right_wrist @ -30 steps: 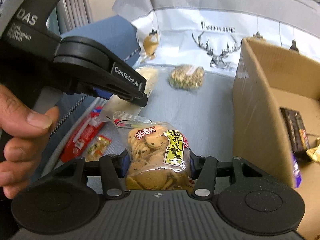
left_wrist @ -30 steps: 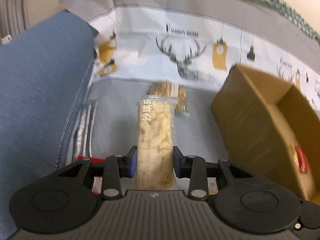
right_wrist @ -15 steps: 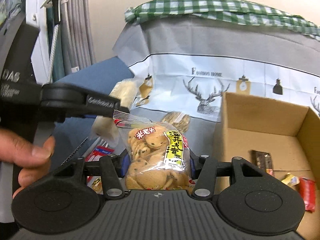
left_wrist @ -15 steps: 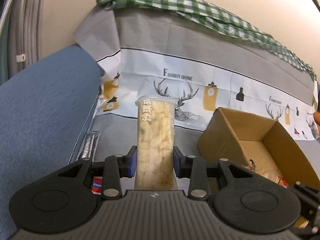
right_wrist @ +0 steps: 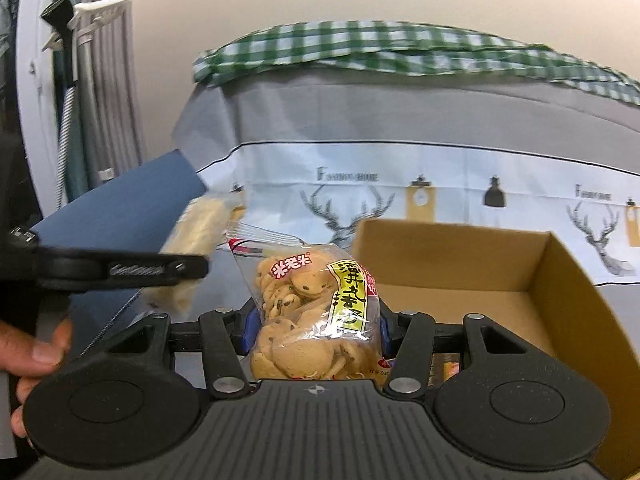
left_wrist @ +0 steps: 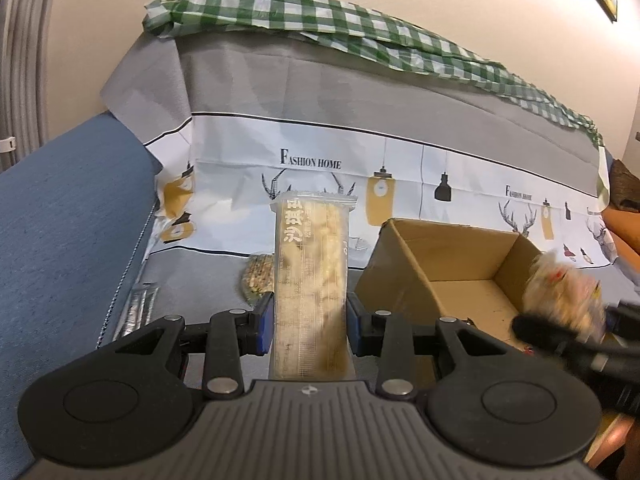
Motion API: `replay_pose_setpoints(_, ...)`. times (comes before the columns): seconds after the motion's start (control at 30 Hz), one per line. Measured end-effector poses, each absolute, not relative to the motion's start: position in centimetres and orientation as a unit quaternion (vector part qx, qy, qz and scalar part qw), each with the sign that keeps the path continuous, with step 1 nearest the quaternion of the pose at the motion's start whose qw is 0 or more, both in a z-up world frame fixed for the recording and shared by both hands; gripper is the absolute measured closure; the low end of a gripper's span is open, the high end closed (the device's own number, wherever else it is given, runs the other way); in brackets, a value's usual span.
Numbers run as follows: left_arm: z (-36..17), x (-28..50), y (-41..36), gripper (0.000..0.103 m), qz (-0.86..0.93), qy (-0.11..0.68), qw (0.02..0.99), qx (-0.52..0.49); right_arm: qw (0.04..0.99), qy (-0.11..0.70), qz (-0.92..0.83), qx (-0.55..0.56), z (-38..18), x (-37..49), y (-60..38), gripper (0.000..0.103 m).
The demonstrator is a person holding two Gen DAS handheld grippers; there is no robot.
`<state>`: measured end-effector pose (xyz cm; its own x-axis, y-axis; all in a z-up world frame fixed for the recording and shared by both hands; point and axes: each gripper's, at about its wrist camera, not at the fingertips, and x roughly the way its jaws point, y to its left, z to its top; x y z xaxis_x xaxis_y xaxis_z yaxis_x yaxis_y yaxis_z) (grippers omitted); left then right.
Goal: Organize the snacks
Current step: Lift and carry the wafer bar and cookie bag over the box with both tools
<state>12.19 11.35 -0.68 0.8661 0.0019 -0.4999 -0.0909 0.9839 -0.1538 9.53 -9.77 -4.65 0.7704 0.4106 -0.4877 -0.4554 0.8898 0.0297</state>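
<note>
Left gripper (left_wrist: 310, 330) closed on a long, clear-wrapped bar of pale puffed snack (left_wrist: 311, 280), blue pads pressing both long sides, wrapper's crimped end standing up and away from the camera, clear of the seat. Right gripper (right_wrist: 316, 330) clamped likewise on a clear plastic bag of brown speckled biscuits with a yellow-green label (right_wrist: 316, 312), pads pinching the bag's lower half, sealed top edge uppermost, bag lifted off the seat. Open brown cardboard box (left_wrist: 460, 264) resting toward the right end of the grey sofa seat (left_wrist: 200, 280), just right of the bar in the left view; in the right view the same box (right_wrist: 560, 280) directly behind and right of the biscuit bag, near wall hidden by the gripper body. In the box, only small scraps of wrapper visible at the floor's near edge, too small to identify. Small round packet of pale grain snack (left_wrist: 256, 280) lying on the seat near its back edge, partly hidden behind the held bar. Silver foil sachet (left_wrist: 138, 308) lying along the seat's left edge, beside the blue fabric armrest (left_wrist: 60, 240). Grey and white sofa cover printed with deer heads and lamps (left_wrist: 400, 152) draped over the backrest, green-and-white checked cloth (left_wrist: 320, 20) along its top. Right gripper with its bag seen blurred at the right edge of the left view; left gripper with its bar, and a person's fingers (right_wrist: 36, 344) on its handle, at the left edge of the right view.
</note>
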Motion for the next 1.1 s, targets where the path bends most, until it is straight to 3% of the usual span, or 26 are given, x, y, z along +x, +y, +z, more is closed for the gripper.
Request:
replay_pose_setpoints(0.37, -0.5, 12.8, 8.6, 0.064, -0.012, 0.250, 0.966, -0.068, 0.967, 0.159, 0.181, -0.078, -0.4, 13.3, -16.8, 0.049)
replay_pose_setpoints(0.53, -0.2, 13.4, 6.1, 0.064, -0.039, 0.231, 0.970, -0.062, 0.966, 0.204, 0.148, -0.055, -3.1, 15.0, -19.1, 0.049)
replay_pose_setpoints(0.8, 0.2, 15.0, 1.8, 0.064, -0.071, 0.192, 0.977, -0.062, 0.967, 0.204, 0.135, -0.068, -3.8, 16.3, -20.6, 0.049)
replay_pose_setpoints(1.1, -0.5, 17.3, -0.6, 0.064, -0.098, 0.209, 0.970, -0.079, 0.966, 0.216, 0.114, -0.081, -4.4, 16.8, -22.7, 0.049)
